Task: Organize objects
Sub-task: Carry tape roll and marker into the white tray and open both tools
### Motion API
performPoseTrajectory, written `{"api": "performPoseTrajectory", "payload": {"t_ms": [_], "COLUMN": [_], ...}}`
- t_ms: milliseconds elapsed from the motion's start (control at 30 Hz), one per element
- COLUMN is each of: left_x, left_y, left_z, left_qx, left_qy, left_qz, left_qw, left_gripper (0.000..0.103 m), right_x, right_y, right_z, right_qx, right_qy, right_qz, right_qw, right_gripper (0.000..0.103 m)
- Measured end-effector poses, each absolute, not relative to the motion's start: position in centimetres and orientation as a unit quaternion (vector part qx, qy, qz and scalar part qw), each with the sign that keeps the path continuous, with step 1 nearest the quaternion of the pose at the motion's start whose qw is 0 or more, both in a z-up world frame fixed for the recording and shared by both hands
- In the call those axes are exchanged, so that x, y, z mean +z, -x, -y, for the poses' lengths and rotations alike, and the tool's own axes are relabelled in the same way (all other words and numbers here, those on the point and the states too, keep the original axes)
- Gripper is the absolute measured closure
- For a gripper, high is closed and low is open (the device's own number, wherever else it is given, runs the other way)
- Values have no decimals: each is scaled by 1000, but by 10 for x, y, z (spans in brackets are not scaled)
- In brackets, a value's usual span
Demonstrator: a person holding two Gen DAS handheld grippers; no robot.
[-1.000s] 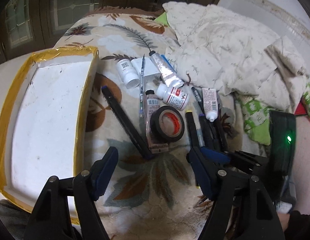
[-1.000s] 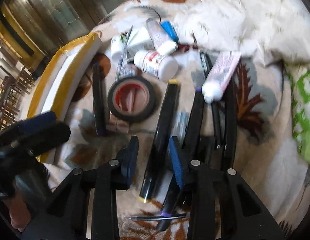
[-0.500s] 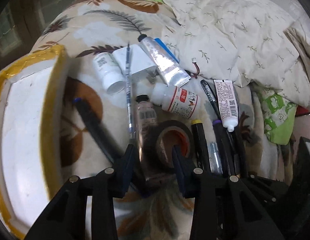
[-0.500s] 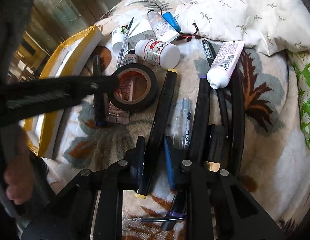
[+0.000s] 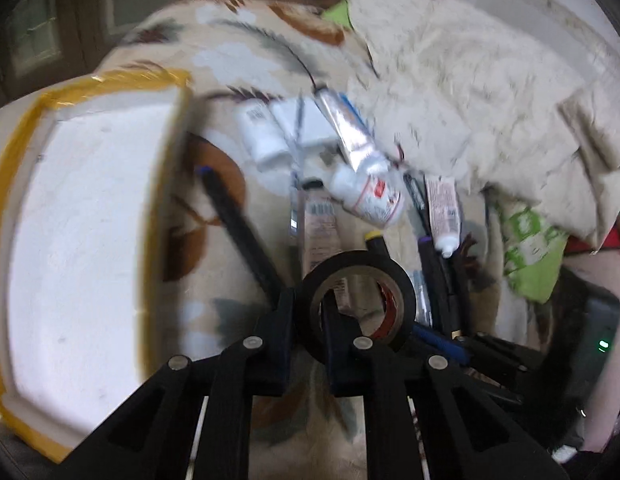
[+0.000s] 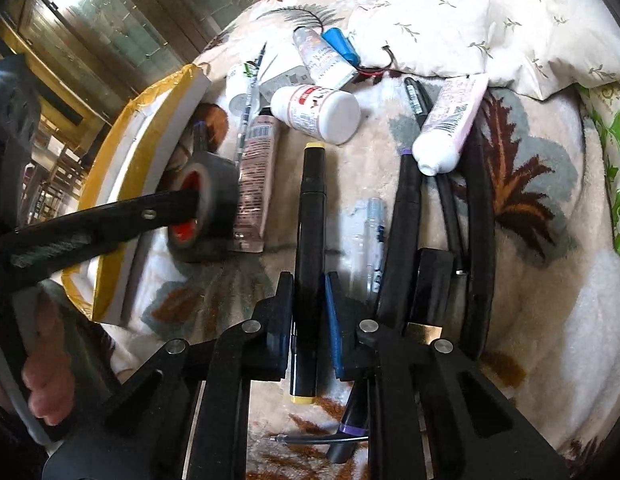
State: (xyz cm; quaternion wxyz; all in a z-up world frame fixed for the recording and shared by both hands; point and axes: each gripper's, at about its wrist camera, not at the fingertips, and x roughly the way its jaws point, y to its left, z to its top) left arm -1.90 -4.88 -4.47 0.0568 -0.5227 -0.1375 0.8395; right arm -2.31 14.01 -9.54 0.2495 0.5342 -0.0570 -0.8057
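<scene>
Blurring left view, tape roll (image 5: 357,300) seemingly pinched by left tool (image 5: 308,312).

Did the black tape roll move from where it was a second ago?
Yes. The tape roll has tipped up on edge, pinched by the left gripper, and shifted toward the tray, off the pink tube it lay on.

Your black tape roll (image 5: 355,300) with the red core is tipped up on edge, its wall pinched at 9 o'clock, just off the yellow-taped foam tray (image 5: 82,216). Your black marker (image 6: 310,240) with yellow end caps lies lengthwise, 12 to 6 o'clock, on the leaf-print blanket (image 6: 529,240), clamped mid-barrel.
</scene>
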Motion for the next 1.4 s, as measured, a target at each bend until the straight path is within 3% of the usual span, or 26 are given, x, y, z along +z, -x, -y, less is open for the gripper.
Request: {"api": "performPoseTrajectory", "payload": {"t_ms": [200,400,500,800,1233,1400], "left_x": [-5,-21,-28,-49,-77,-78], "left_y": [-2,-8,-8,16,27,28], "left_z": [113,182,204,220,216,205], "left_qx": [866,850,835,811,774,774], "left_qy": [478,493,498,558,611,617], "left_qz": [149,171,224,155,135,112], "left_qw": [-9,-75,-71,-89,-92,-85], "left_gripper": [91,91,91,91,90,88], "right_x": [-71,-35,-28,-52,-78,-77], "right_y": [15,12,17,24,25,29], "right_z": [-138,-80,-29,57,66,51], "right_qx": [-814,-806,-795,-781,-784,-783], "right_qy": [-510,-485,-480,-515,-545,-547], "right_qz": [80,65,49,3,-69,-51], "right_qw": [268,333,367,354,287,291], "right_gripper": [88,88,88,88,88,88]}}
